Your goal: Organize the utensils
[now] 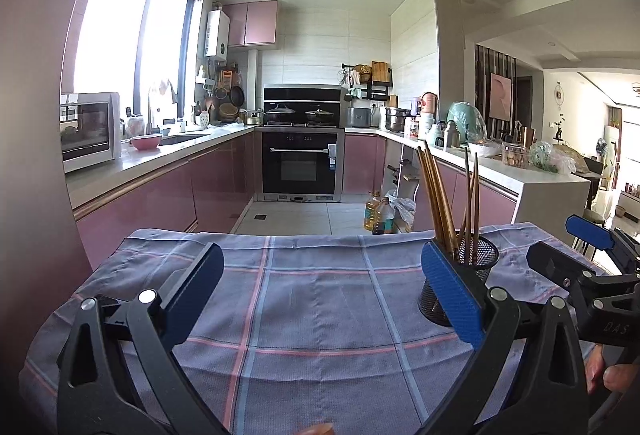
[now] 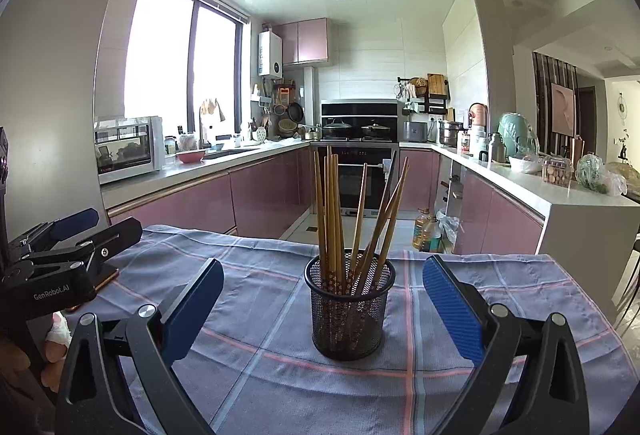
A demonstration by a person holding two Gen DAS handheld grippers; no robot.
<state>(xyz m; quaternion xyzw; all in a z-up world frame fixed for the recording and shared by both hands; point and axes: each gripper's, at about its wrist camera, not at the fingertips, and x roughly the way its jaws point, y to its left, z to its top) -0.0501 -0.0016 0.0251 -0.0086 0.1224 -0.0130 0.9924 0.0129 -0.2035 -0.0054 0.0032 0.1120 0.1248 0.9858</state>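
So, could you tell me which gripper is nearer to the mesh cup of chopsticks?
Right. The right gripper is open and faces the mesh cup head-on, cup centred ahead of its fingers. The left gripper, also open, sits off to the cup's left, aimed past it.

A: Holder point(image 2: 349, 309)?
B: Black wire mesh, matt. Chopsticks point(image 2: 344, 219) inside: wood, smooth.
A: Under it?
B: Tablecloth point(image 2: 280, 347), woven cloth, matt. Cabinets point(image 2: 256, 191) behind holder: glossy pink.

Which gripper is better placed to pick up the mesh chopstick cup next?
Right. The right gripper is open with the mesh cup of chopsticks centred ahead between its fingers. The open left gripper faces bare cloth.
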